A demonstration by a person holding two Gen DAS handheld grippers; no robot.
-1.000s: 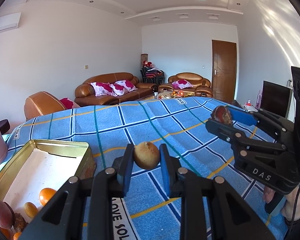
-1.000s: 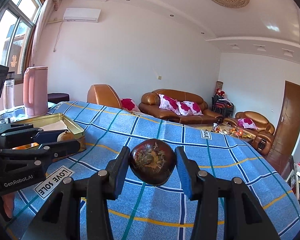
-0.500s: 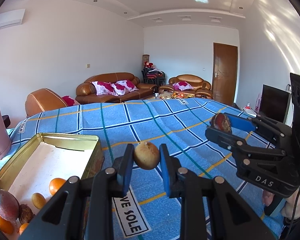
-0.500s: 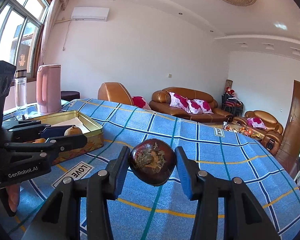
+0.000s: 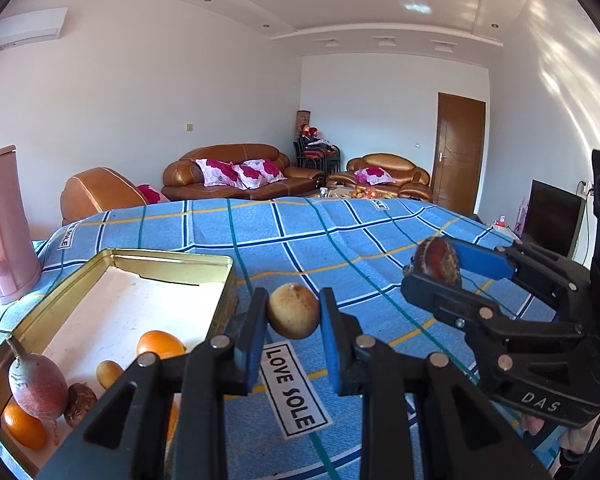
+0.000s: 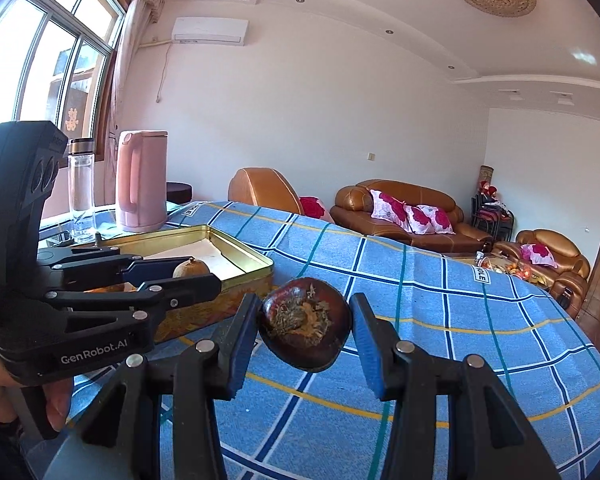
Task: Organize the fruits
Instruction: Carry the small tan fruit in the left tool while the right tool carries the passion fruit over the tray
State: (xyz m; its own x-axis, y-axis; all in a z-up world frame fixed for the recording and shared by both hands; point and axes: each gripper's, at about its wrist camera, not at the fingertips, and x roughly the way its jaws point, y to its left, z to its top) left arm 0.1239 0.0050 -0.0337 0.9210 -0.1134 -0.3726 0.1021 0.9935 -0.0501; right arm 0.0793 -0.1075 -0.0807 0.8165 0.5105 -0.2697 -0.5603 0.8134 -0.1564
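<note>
Above the checked cloth (image 5: 340, 240), each claw grips one fruit

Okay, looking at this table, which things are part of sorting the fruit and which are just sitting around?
Part of the job:
tan fruit in left gripper
dark fruit in right gripper
gold tin
oranges inside it

Just lying about:
pink kettle
glass bottle

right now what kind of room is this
Most likely a home living room: leather sofas with floral cushions, a TV by the wall, and a table under a blue checked cloth.
</note>
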